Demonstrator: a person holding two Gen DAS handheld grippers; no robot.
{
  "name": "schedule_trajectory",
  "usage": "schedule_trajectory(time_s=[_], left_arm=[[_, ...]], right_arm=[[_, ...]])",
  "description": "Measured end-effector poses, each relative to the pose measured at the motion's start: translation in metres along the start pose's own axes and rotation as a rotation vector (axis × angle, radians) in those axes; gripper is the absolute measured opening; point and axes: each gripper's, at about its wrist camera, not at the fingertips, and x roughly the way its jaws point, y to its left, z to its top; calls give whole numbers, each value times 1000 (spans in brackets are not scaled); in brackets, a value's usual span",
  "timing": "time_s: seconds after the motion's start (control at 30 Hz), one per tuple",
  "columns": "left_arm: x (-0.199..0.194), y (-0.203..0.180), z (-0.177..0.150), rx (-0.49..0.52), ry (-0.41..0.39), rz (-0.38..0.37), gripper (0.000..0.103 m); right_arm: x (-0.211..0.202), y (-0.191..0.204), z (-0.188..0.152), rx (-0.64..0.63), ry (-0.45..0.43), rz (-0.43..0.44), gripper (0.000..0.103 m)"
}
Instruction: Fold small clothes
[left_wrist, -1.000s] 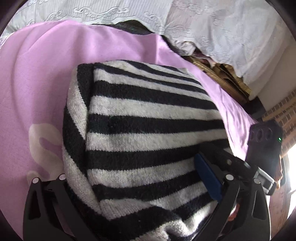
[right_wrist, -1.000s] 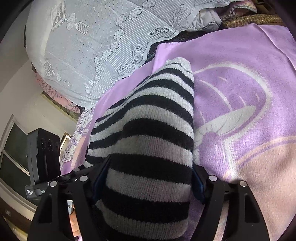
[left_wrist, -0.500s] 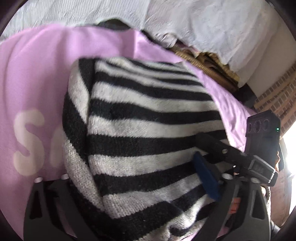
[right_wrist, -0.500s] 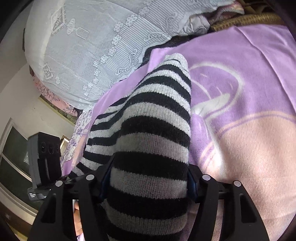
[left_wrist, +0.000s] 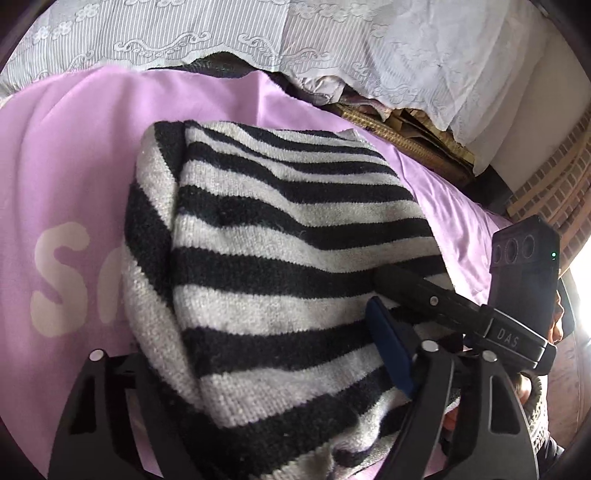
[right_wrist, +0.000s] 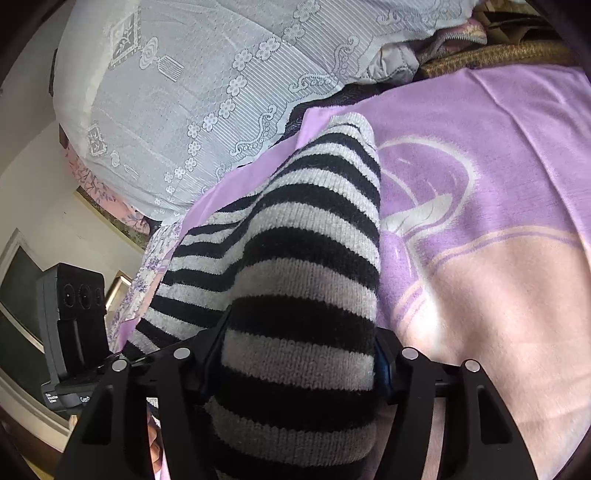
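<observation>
A black-and-white striped knit garment (left_wrist: 280, 258) lies folded over on a purple blanket (left_wrist: 66, 155). My left gripper (left_wrist: 266, 350) is shut on its near left edge; the cloth fills the space between the jaws and hides the left pad. My right gripper (right_wrist: 299, 354) is shut on the near right edge of the same garment (right_wrist: 295, 266), which bulges up between its jaws. The right gripper also shows in the left wrist view (left_wrist: 480, 314), its finger lying on the garment's right side.
The purple blanket has pale pink print (right_wrist: 498, 295). White lace-covered bedding (left_wrist: 332, 40) is piled behind it, with a woven mat edge (left_wrist: 399, 129) at the back right. A brick wall (left_wrist: 546, 184) stands at the far right.
Both grippers stay shut on the garment. The views have shifted slightly with both grippers moving a little over the blanket; the garment keeps its folded shape.
</observation>
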Motion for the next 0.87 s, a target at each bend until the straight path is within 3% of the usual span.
schedule_trajectory(time_s=[0.2, 0.53, 0.87], left_arm=[[-5, -30, -13, 53, -4, -3, 75], [-6, -111, -62, 177, 32, -26, 75], [-7, -171, -95, 239, 62, -87, 75]], right_arm=[[-38, 1, -17, -37, -24, -55, 63], [-116, -30, -57, -26, -31, -115, 63], [-190, -42, -92, -66, -85, -196, 63]])
